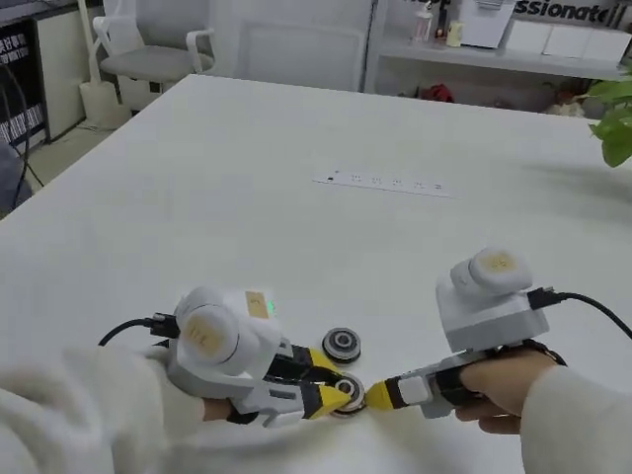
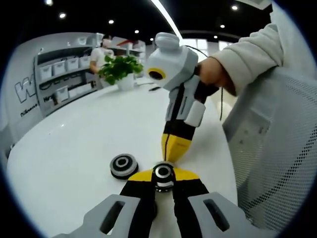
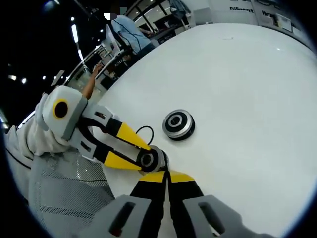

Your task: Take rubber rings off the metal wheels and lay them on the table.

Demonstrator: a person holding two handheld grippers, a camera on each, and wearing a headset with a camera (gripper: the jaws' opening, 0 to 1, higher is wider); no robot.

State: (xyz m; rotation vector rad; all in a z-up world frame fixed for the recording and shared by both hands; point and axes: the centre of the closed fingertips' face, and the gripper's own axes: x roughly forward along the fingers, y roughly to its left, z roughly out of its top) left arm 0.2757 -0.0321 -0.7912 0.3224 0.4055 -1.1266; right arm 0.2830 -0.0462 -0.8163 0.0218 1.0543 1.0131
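**Two claws met on one wheel low over the tabletop.**
In the head view the left claw reached in from 9 o'clock, clamped tight across a wheel whose rubber ring was not yet off. A second wheel lay flat nearby at 12 o'clock. The right claw came from 3 o'clock, jaws pressed together and tips against the held wheel's rim; whether any rubber sat between them could not be told. With only a thin lip caught, a pull would likely slip free. A hard tug might twist the wheel out of the left claw and send it rolling.
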